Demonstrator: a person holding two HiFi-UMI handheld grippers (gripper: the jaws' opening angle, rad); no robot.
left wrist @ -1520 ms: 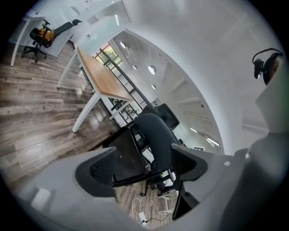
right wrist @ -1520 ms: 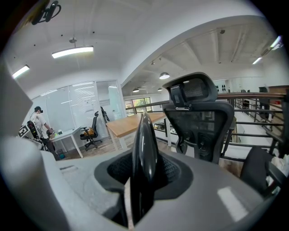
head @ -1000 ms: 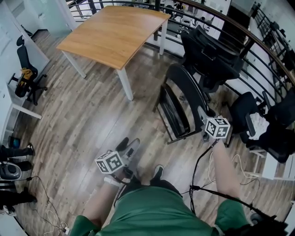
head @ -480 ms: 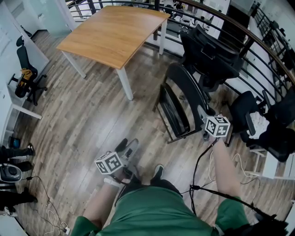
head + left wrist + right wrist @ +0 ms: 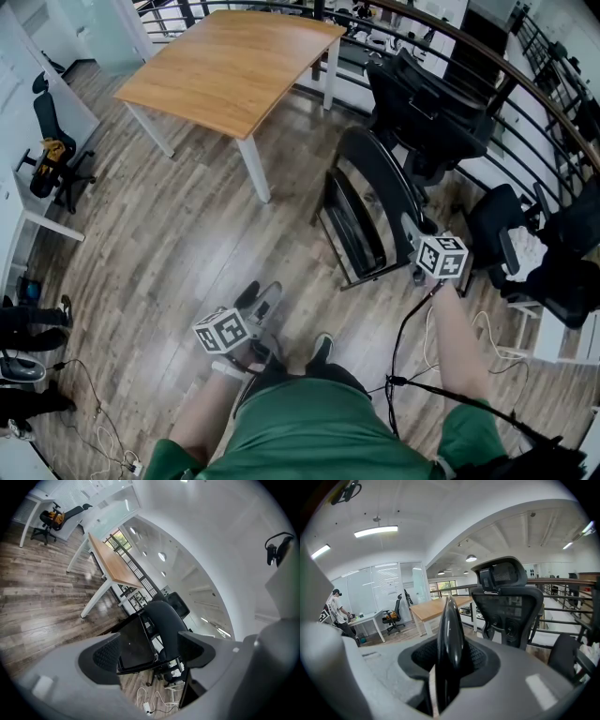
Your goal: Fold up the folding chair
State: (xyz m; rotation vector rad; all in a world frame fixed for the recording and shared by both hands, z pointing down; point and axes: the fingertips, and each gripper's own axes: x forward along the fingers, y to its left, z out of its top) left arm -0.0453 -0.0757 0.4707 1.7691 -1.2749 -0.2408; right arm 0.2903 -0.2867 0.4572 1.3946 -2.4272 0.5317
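The black folding chair [image 5: 367,211] stands on the wood-plank floor [image 5: 187,244], toward the floor's railing edge, just right of the near corner leg of the wooden table [image 5: 234,70] and in front of a black mesh office chair [image 5: 422,122]. Its seat panel is tipped up steeply, close to the curved backrest; whether the two lie fully flat together cannot be told. The right gripper [image 5: 412,228] reaches to the chair's right side and is clamped on the backrest's upper edge. In the right gripper view the glossy black edge stands upright between the two pads, which press on it from either side at a middling width [image 5: 449,660]. The left gripper [image 5: 262,298] hangs low, well apart from the chair, over the floor just ahead of the person's shoes [image 5: 321,350]. It points toward the chair, and its jaws stand wide with nothing between them. In the left gripper view the chair's dark seat panel and rounded backrest show through the gap, far beyond the pads [image 5: 150,651]. A black metal railing [image 5: 525,103] curves along the floor's far and right edges behind the office chair, and white and black cables [image 5: 487,337] lie on the floor near the person's right side. Another office chair [image 5: 52,155] with something yellow on it sits at the floor's left edge.
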